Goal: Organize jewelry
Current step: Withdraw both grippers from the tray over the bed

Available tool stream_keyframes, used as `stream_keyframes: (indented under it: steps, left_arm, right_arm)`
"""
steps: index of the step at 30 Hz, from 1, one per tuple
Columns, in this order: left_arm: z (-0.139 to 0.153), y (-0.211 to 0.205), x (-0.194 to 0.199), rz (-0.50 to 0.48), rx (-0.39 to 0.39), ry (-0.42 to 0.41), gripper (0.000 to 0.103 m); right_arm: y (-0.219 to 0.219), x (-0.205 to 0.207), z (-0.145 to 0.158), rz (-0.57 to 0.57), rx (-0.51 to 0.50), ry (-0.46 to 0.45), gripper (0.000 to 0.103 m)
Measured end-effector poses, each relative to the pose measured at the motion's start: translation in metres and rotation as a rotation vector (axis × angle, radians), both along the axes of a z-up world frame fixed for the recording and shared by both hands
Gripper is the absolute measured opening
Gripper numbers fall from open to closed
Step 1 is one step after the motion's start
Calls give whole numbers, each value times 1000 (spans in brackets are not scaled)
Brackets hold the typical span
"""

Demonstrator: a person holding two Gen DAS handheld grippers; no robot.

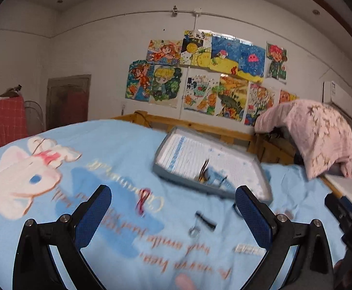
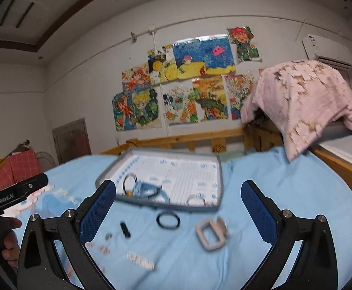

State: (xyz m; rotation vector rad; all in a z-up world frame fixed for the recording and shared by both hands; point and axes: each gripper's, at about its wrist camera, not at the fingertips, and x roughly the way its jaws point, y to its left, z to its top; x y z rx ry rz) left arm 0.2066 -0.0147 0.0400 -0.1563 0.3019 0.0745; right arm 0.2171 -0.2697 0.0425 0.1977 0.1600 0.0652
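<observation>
A grey tray [image 2: 220, 181] with a white lined bottom lies on the blue bedsheet; it also shows in the left wrist view [image 1: 161, 169]. It holds several hair ties and rings [image 2: 144, 189]. In front of it on the sheet lie a black hair tie [image 2: 168, 220], a beige square clip [image 2: 211, 235], a small black clip [image 2: 125, 229] and a white beaded piece [image 2: 140, 260]. A red band [image 1: 143, 201] and a ring [image 1: 194, 231] show in the left wrist view. My right gripper [image 2: 178, 207] is open and empty above these items. My left gripper [image 1: 173, 207] is open and empty.
The bed has a wooden rail [image 2: 188, 141] at the far side. A pink blanket [image 2: 304, 101] hangs over furniture at the right. Drawings [image 2: 183, 82] cover the white wall. The left gripper's handle [image 2: 14, 194] shows at the left of the right wrist view.
</observation>
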Motion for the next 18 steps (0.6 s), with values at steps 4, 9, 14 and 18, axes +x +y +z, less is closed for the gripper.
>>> stream_keyframes:
  steps: [4,9,14,18]
  left_arm:
    - [-18,7,-24,11,24,22,103]
    - [-31,12,-40,18,98,77,103]
    - [-43,11,-45,14,188,133,103]
    - [-49,18,-42,21,183,193,103]
  right_arm:
    - [4,-21,-14,1,-25,39,102]
    - [7,-45,-26,18,-29,104,102]
    - [8,-54,-39,7,-34,221,102]
    - [9,-52,-45,26,-11,262,102]
